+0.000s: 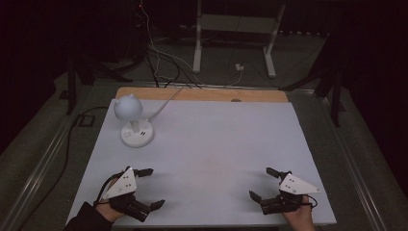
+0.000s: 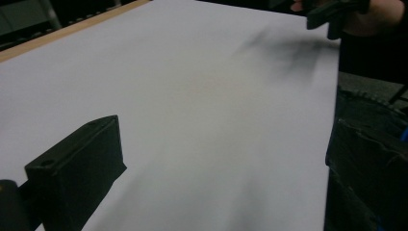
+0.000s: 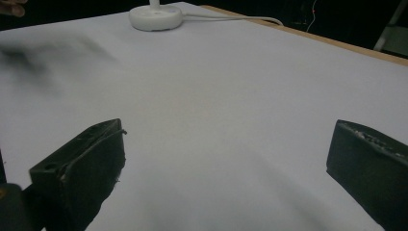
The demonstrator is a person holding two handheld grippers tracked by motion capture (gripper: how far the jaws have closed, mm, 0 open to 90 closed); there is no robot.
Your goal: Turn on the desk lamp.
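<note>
Resting low on the white counter [image 1: 207, 144], the left tool [image 1: 153, 187] and right tool [image 1: 262, 184] both gape wide, empty; a white lamp [image 1: 132, 120] stands far-left, well apart

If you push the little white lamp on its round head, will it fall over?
Probably it would tip: the lamp carries a big round head above a smaller flat base. Its cord trailing off the table's far edge might tug back. It looks like light plastic.
</note>
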